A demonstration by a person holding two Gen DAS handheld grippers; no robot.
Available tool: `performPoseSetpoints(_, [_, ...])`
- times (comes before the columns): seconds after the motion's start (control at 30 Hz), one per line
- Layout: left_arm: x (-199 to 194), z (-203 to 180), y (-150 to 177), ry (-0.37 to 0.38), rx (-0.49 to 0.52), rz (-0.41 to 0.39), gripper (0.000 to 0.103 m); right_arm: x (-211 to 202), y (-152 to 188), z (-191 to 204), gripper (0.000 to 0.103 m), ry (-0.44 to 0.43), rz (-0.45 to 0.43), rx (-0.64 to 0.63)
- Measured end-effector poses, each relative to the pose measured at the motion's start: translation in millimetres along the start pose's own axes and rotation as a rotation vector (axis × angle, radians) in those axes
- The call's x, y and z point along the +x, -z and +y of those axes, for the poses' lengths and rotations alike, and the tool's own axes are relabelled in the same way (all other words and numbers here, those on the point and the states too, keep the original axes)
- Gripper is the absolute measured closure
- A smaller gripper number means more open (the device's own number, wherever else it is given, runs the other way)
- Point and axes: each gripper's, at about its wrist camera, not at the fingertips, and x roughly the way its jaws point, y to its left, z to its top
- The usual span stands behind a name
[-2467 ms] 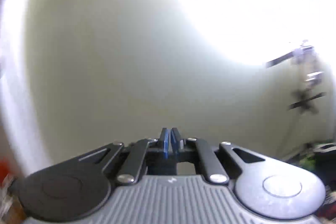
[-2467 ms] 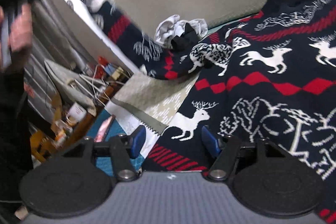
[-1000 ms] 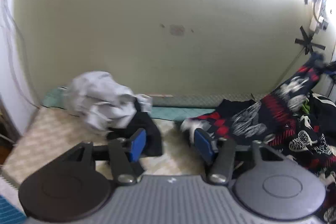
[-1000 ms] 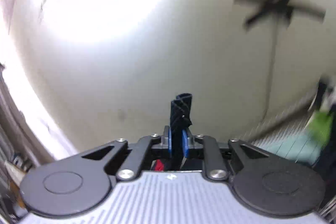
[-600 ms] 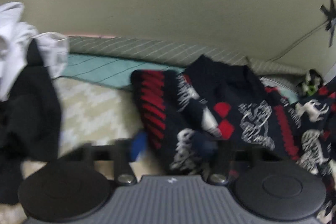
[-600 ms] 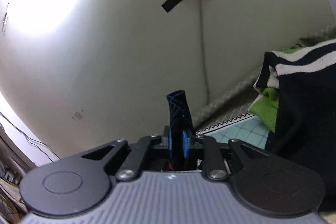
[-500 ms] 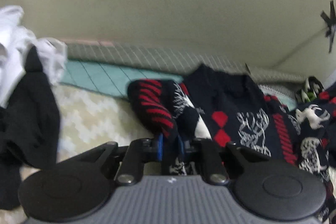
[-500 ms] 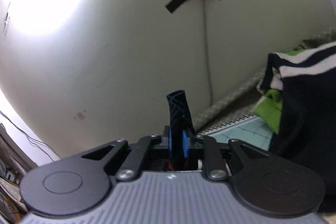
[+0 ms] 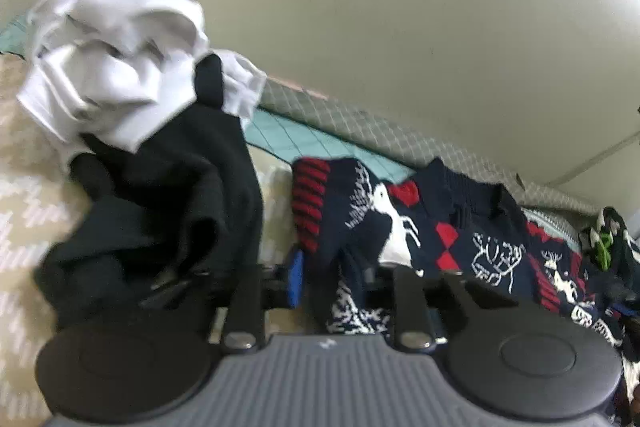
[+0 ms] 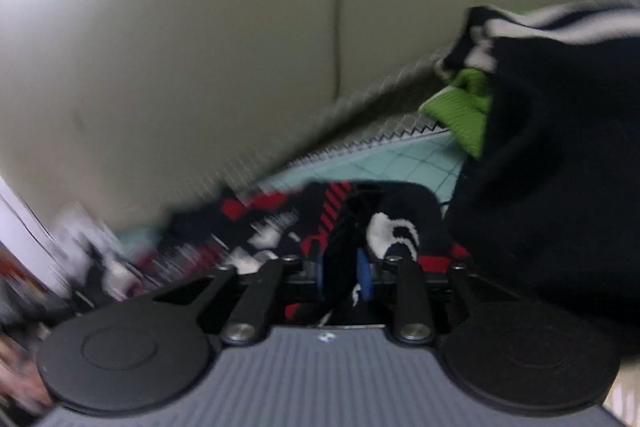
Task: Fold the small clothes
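A navy reindeer-pattern sweater with red and white motifs is seen lying crumpled on a cream zigzag-patterned bedspread, in the centre and right of the left wrist view. A folded part of it, striped red at its far end, is gathered in front of the left gripper. The fingers of this gripper are set apart, with the blue pad of the left finger exposed beside the fabric; the right finger is hidden by the sweater, so it cannot be told whether the fabric is actually pinched. To the left, a black garment is heaped against the gripper's left side, and a white garment is piled on its far end. A teal grid-patterned sheet and a grey quilted edge are seen along the pale wall at the far side.

In the right wrist view, which is blurred by motion, the right gripper is held low over the same sweater. Its blue-padded fingers are drawn close together, and a dark fold of the sweater is clamped between them. On the right, a dark garment with white stripes is stacked near the gripper, with a bright green garment tucked at its far left edge.
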Motion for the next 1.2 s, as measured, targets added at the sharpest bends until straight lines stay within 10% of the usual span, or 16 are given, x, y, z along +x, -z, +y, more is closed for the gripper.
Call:
performPoseSetpoints(0.07, [-17, 0, 1, 0.012, 0.0, -0.007, 0.066, -34, -1, -8, 0.029, -0.02, -0.101, 0.037])
performPoseSetpoints(0.43, [-28, -51, 24, -0.086, 0.206, 0.014, 0.035, -40, 26, 43, 0.033, -0.176, 0.016, -0.069])
performPoseSetpoints(0.5, [-6, -57, 22, -0.113, 0.202, 0.066, 0.069, -23, 39, 56, 0.034, -0.173, 0.073, -0.083])
performPoseSetpoints(0.57, [-7, -62, 30, -0.132, 0.259, 0.054, 0.082, -12, 51, 62, 0.035, -0.169, 0.118, -0.079])
performPoseSetpoints(0.8, [-46, -6, 39, -0.143, 0.106, -0.022, 0.096, -12, 57, 62, 0.035, -0.158, 0.14, -0.106])
performPoseSetpoints(0.97, [-58, 3, 49, -0.083, 0.051, 0.043, 0.083, -6, 57, 60, 0.035, -0.147, 0.149, -0.08])
performPoseSetpoints(1.07, [-79, -4, 68, -0.026, 0.087, 0.062, 0.042, -29, 60, 62, 0.035, -0.164, 0.124, -0.093])
performPoseSetpoints(1.2, [-109, -20, 102, 0.018, 0.178, 0.084, 0.037, -68, 72, 53, 0.033, -0.177, 0.108, -0.118])
